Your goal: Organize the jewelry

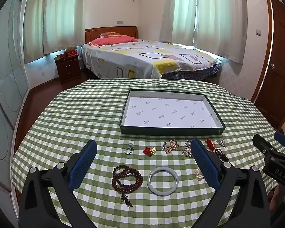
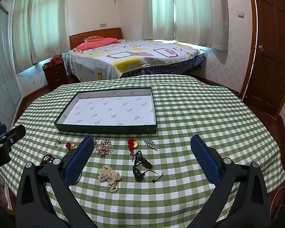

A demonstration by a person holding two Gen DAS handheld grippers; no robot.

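Between the blue pads of the left gripper (image 1: pixel 143 160), nothing is held: its fingers (image 1: pixel 85 163) are spread as wide as they go and hover above the tabletop (image 1: pixel 70 114), touching none of the jewelry. Framed between them lie a coiled brown bead strand (image 1: pixel 127 178), its tassel trailing toward the camera, and a pale bangle (image 1: pixel 163 180) lying flat just beside it. Farther out, a row of small pieces is set across the cloth: a silver ring (image 1: pixel 128 149), a red-and-gold charm (image 1: pixel 149 151) and a gold cluster brooch (image 1: pixel 171 146).

The right gripper (image 2: pixel 142 159) is likewise fully open and empty, with its fingers (image 2: pixel 204 161) held clear of the tabletop. Between them are seen a heap of pearls (image 2: pixel 110 176) and a dark knotted cord bracelet (image 2: pixel 142 168), whose long axis runs away from the camera, with a thin cord trailing to the right. Beyond these lie a pink cluster brooch (image 2: pixel 104 146), a red cord with a gold piece (image 2: pixel 132 145) and a slim rhinestone brooch (image 2: pixel 151 144), angled diagonally.

Behind both rows a shallow dark green box (image 2: pixel 106 129) with a white printed lining is set, its long axis running left to right. No jewelry is seen inside it.
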